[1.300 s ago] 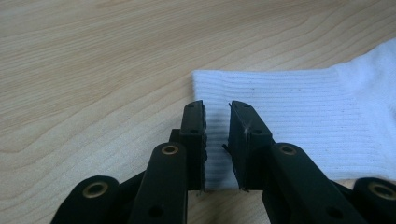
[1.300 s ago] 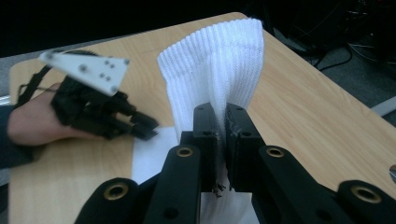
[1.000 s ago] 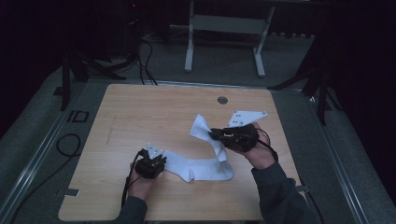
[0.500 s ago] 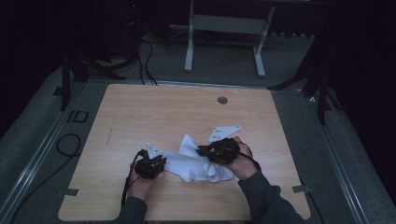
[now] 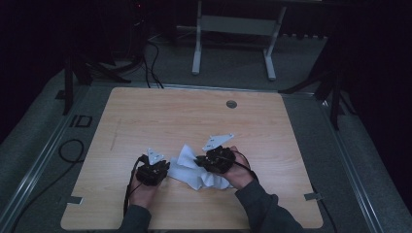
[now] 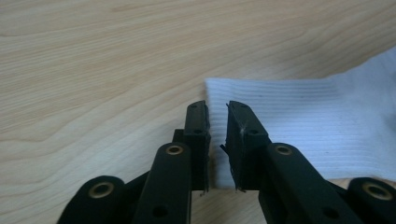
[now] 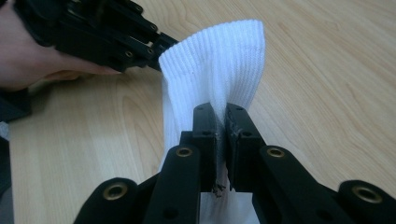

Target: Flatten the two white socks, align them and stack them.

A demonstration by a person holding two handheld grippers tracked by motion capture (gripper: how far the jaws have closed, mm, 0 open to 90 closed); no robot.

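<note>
A white ribbed sock point(image 5: 194, 175) lies bunched on the wooden table point(image 5: 170, 116) between my two grippers. My right gripper point(image 5: 198, 160) is shut on a fold of the sock point(image 7: 219, 60), which stands up in front of its jaws point(image 7: 219, 109). My left gripper point(image 5: 167, 170) sits low at the sock's left end. Its jaws point(image 6: 218, 106) stand a narrow gap apart and have just been closing a little. The sock's flat edge point(image 6: 289, 121) lies on the table under that gap, and the pads do not press on it. In the right gripper view, the left gripper point(image 7: 161, 44) is just beyond the raised fold.
A round grommet point(image 5: 231, 104) sits near the table's far edge. Bare wood stretches behind and to both sides of the sock. Beyond the table stand a metal frame point(image 5: 233, 24) and dark stands, and a cable loop point(image 5: 68, 148) lies on the floor at the left.
My right gripper came down and leftward with the sock's end, so the sock is now folded and bunched close to the left gripper. The left hand stayed where it was.
</note>
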